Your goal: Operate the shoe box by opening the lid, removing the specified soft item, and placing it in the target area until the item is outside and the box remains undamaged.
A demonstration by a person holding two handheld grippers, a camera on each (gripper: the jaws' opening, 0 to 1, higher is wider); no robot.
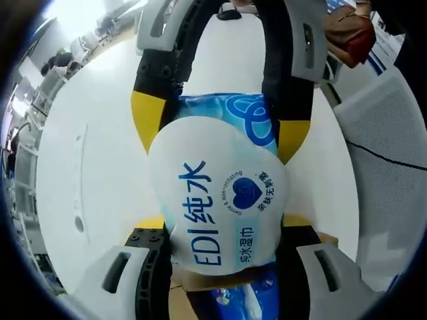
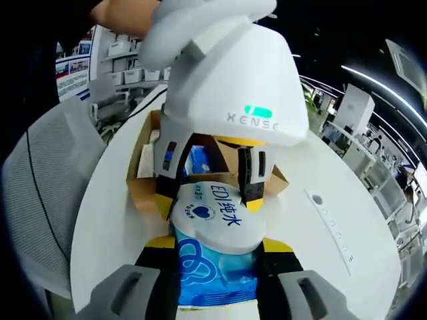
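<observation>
1. Left gripper view: the left claw (image 1: 223, 230) rises from the bottom edge with both jaws pressed against the sides of a wipes pack (image 1: 223, 200); it is closed on the pack.
2. Opposite it, the right claw (image 1: 223, 127) enters from the top and clamps the pack's far end.
3. Right gripper view: the right claw (image 2: 217, 257) grips the wipes pack (image 2: 215, 260) between its jaws, directly ahead of the camera.
4. The left claw (image 2: 210, 197) holds the pack's other end, beyond it.
5. The shoe box (image 2: 143, 167) lies open on the white table (image 2: 320, 240) behind and beneath the left claw; the pack is held above it.
</observation>
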